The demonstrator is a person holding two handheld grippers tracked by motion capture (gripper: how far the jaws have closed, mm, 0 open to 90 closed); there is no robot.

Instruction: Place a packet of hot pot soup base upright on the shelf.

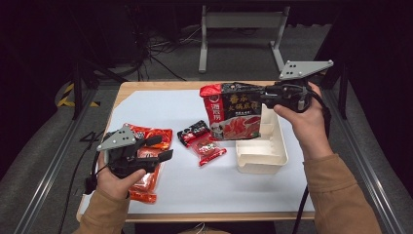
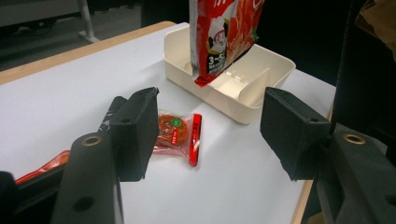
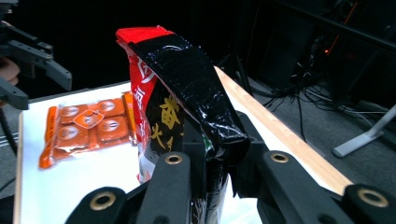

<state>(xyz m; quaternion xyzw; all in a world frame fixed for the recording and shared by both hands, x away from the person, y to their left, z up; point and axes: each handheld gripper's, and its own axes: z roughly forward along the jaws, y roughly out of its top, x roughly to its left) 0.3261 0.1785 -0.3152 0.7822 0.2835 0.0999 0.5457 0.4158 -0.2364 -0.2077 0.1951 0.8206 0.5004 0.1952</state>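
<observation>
Right claw: we see the right claw (image 1: 267, 97) raised over the far right of the bench (image 1: 195, 87), pointing left, its jaws clamped on the edge of the hotpot pouch (image 1: 235, 111); in the right gripper view the jaws pinch the pouch's black folded edge.
Right hand: the right hand (image 1: 299, 114) grips the claw from below, forearm rising from the lower right, wrist bent inward.
Hotpot pouch: it hangs upright in the air, its lower end over the white tray (image 1: 275, 146); in the left gripper view its bottom corner dips inside the tray's rim.
Left claw: we find the left claw (image 1: 163, 148) low at the near left, jaws spread wide with nothing between them, poised above the orange packet (image 1: 156, 134).
Left hand: the left hand (image 1: 114, 183) wraps the grip, forearm entering from the bottom left.
Small sachet: the small sachet (image 1: 202, 141) lies flat mid-bench, between the orange packet and the tray.
</observation>
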